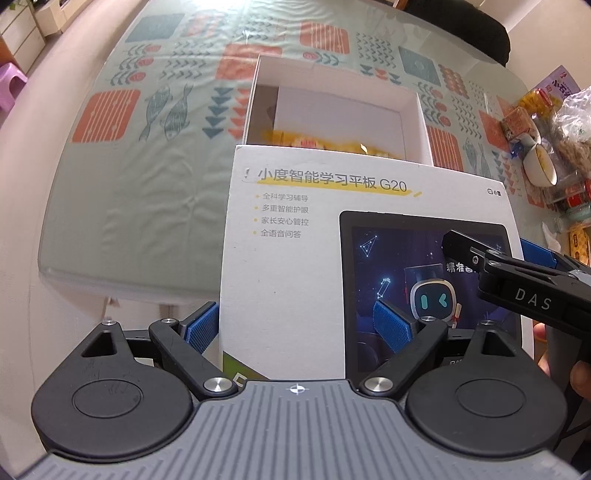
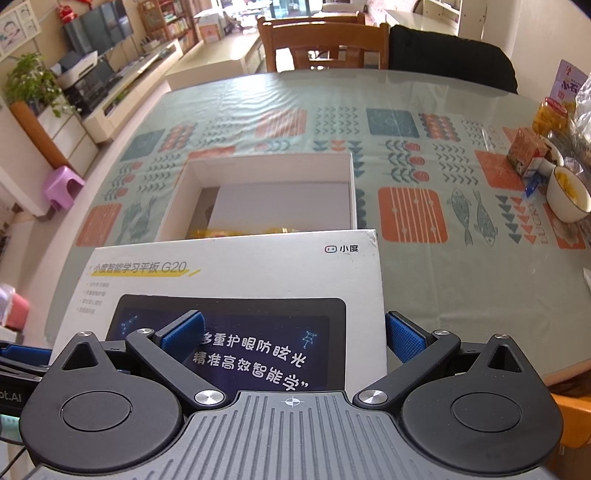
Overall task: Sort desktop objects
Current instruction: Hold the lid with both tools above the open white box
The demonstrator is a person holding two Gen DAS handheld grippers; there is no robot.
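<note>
The white lid (image 1: 295,258) hides the near part of the open box (image 1: 421,125), so the yellow contents (image 1: 332,144) show only as a strip. At the right frame edge, the clutter of bags (image 1: 576,122) is cut off. The lid's lower edge disappears behind the left gripper (image 1: 299,325).

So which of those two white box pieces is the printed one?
The box lid nearest the cameras, held between both sets of jaws: it shows a tablet picture. The open box behind it is plain white.

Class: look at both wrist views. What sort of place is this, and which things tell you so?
Probably a home dining and living room: a glass-topped table with a patterned cloth, wooden chairs, a television and a food bowl.
</note>
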